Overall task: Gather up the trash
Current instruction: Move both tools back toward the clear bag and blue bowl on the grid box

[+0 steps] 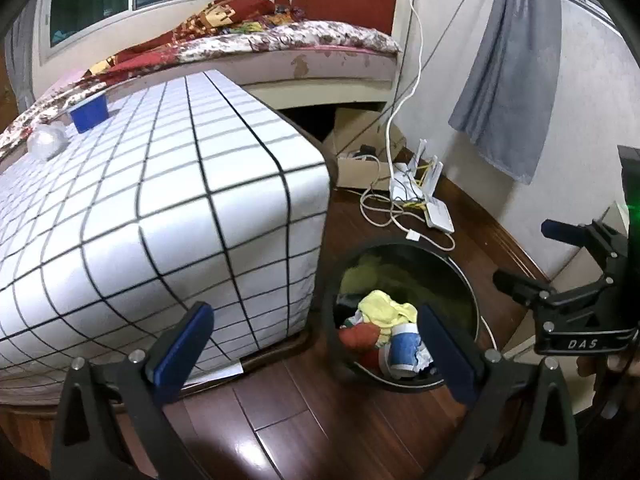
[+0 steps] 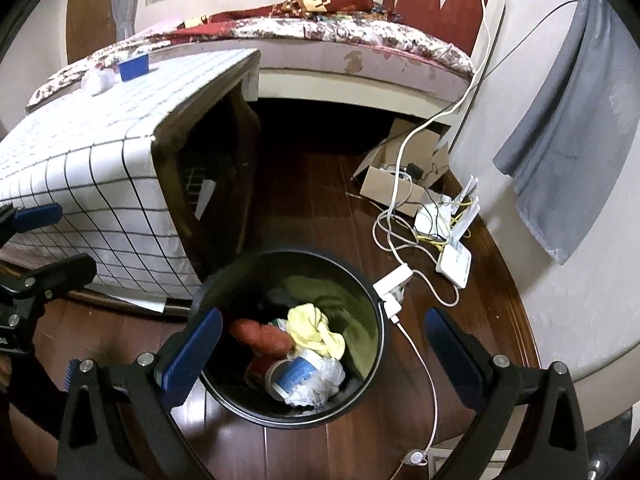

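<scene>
A black round trash bin (image 2: 382, 332) stands on the wooden floor beside a low table (image 1: 168, 184) with a white grid cloth. It also shows in the left wrist view (image 1: 472, 280). Inside lie a yellow cloth (image 2: 316, 330), an orange-red item (image 2: 260, 336), a blue-and-white cup (image 2: 296, 374) and crumpled white plastic (image 2: 328, 380). On the table's far end sit a blue cup (image 1: 90, 112) and a crumpled clear plastic ball (image 1: 46, 142). My right gripper (image 2: 324, 356) is open and empty above the bin. My left gripper (image 1: 316, 356) is open and empty, left of the bin over the table edge.
A bed (image 2: 360, 40) with a floral cover stands behind the table. A cardboard box (image 2: 400, 180), white cables (image 2: 400, 240), a router (image 2: 454, 256) and a power adapter (image 2: 390, 284) lie on the floor right of the bin. A grey curtain (image 2: 568, 128) hangs at the right.
</scene>
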Motion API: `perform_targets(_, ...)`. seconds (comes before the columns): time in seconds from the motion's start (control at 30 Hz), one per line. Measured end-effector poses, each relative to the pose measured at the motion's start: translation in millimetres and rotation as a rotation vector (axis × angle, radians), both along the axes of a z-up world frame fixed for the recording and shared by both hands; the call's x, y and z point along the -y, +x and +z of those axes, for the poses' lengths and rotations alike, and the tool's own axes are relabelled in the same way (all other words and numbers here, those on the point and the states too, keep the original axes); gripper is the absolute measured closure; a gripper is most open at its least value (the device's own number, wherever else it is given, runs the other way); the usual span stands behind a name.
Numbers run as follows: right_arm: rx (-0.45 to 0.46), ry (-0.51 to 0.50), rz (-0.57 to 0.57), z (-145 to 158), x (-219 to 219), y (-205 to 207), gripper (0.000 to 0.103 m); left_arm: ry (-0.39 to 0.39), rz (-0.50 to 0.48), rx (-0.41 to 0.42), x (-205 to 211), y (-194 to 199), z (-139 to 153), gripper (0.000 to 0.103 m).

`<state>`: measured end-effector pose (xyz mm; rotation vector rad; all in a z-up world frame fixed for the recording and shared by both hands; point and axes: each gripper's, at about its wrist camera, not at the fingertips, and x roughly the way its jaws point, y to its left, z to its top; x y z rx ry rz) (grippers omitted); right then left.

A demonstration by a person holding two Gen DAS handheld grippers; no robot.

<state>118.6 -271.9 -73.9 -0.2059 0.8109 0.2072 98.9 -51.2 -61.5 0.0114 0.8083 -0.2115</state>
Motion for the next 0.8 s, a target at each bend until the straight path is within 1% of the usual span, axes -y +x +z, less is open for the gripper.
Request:
perform_targets(0.2, 0.050, 0.036, 0.009, 15, -6, -4, 0.001, -0.021, 0.050, 0.058, -18, -1, 26, 0.001)
perform_targets(0.47, 0.167, 0.097, 0.025, 46, -26, -3, 0.001, -0.023, 0.133, 0.120, -57, 12, 50, 0.001)
perform_targets(0.63, 0.217, 0.128, 0.049, 61, -56, 5, 0.001, -0.023, 0.198, 0.156, -95, 21, 64, 0.001)
perform_targets(0.8, 0.219, 0.155, 0.090, 73, -90, 22, 0.001, -0.002, 0.267, 0.192, -137, 30, 77, 0.001)
